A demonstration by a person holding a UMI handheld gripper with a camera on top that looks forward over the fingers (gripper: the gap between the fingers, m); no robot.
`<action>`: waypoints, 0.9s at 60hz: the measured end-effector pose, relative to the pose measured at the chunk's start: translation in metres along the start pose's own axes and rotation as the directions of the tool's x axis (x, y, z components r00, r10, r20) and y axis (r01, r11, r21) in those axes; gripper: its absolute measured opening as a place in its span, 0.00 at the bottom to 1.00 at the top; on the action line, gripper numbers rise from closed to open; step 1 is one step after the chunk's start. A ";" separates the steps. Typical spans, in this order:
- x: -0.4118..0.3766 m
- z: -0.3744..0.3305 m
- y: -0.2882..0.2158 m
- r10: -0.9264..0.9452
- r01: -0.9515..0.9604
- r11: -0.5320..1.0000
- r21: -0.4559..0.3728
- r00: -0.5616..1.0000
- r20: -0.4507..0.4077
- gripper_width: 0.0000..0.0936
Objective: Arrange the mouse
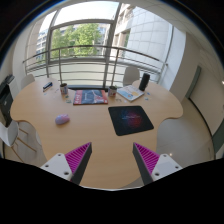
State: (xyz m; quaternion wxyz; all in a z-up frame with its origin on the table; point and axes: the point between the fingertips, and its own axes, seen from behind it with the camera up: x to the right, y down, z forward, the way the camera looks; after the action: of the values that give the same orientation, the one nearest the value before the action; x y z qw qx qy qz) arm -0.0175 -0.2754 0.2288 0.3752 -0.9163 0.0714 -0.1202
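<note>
The mouse (pixel 62 119) lies left of centre on the wooden table (pixel 95 135), a small pale, lilac-tinted blob too tiny to show detail. A dark mouse mat (pixel 130 120) sits well apart, right of centre. The gripper (pixel 112 160) at the bottom holds nothing, its jaws spread wide.

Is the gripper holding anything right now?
No, nothing. The gripper is open and empty above the table. The mouse lies far beyond its fingers, left of the mouse pad.

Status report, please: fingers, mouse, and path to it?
Fingers open, empty, above table. Mouse beyond left finger, left of dark mouse mat. Nothing in the way.
</note>
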 end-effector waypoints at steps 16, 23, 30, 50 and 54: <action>-0.003 0.000 0.030 0.023 -0.024 0.999 -0.024 0.998 -0.062 0.90; -0.021 0.003 0.056 0.049 -0.050 0.999 -0.011 0.995 -0.091 0.90; -0.061 0.011 0.093 0.068 -0.068 0.998 0.004 0.993 -0.092 0.90; -0.247 0.079 0.086 0.084 -0.095 0.988 0.124 0.992 0.091 0.90; -0.276 0.106 0.068 0.074 -0.091 0.987 0.136 0.989 0.125 0.91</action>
State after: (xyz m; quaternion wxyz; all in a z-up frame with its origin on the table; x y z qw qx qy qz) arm -0.2568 -0.1912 0.0616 0.4473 -0.8893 0.0779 -0.0541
